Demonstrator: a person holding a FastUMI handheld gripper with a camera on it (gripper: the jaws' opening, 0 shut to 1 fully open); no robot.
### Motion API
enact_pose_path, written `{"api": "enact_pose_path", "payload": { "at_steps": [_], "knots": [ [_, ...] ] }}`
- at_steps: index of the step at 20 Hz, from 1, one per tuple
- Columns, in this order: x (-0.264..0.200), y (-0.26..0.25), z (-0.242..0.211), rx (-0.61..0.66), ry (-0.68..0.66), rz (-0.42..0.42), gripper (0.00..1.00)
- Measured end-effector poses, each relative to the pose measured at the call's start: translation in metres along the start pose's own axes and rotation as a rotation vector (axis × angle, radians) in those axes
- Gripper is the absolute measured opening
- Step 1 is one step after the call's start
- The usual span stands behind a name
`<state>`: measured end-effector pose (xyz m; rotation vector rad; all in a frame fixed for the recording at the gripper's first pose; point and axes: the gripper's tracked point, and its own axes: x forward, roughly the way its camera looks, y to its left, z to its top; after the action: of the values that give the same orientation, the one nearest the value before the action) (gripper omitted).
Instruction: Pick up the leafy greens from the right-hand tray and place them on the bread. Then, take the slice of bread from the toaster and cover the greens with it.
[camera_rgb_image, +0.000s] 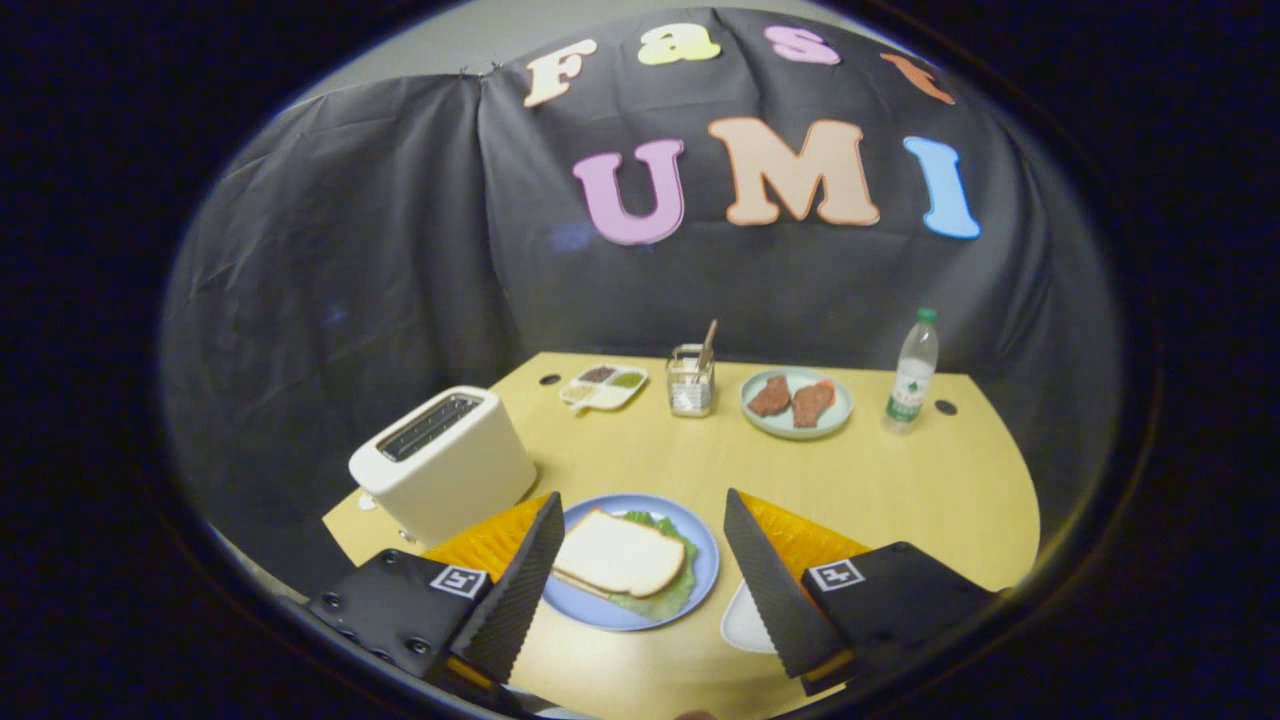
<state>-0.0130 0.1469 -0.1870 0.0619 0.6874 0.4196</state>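
A blue plate (708, 570) lies on the yellow table between my two fingers. On it rests a slice of white bread (620, 553) lying over leafy greens (672, 595), whose green edge sticks out at the right and front of the slice; another slice edge shows beneath. My gripper (640, 560) hovers above the plate, open wide, with nothing held. A white toaster (445, 462) stands to the left of the plate, beyond the left finger; its slots look dark. A white tray (742, 625) peeks out by the right finger, mostly hidden.
At the back of the table (900, 480) stand a small divided dish (603, 385), a clear jar with sticks (690, 380), a pale green plate with two brown meat pieces (796, 402) and a water bottle (912, 372). The black cloth wall rises behind.
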Motion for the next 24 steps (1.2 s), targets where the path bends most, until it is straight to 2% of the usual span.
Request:
{"api": "enact_pose_path", "payload": {
  "at_steps": [5,9,13,17,24],
  "knots": [
    [-0.053,-0.026,0.065,0.026,-0.213,-0.131,1.00],
    [-0.096,-0.054,0.089,0.027,-0.323,-0.236,1.00],
    [-0.133,-0.075,0.109,-0.026,-0.430,-0.340,1.00],
    [-0.152,-0.083,0.129,-0.059,-0.519,-0.398,1.00],
    [-0.148,-0.102,0.134,-0.018,-0.541,-0.417,1.00]
  ]
}}
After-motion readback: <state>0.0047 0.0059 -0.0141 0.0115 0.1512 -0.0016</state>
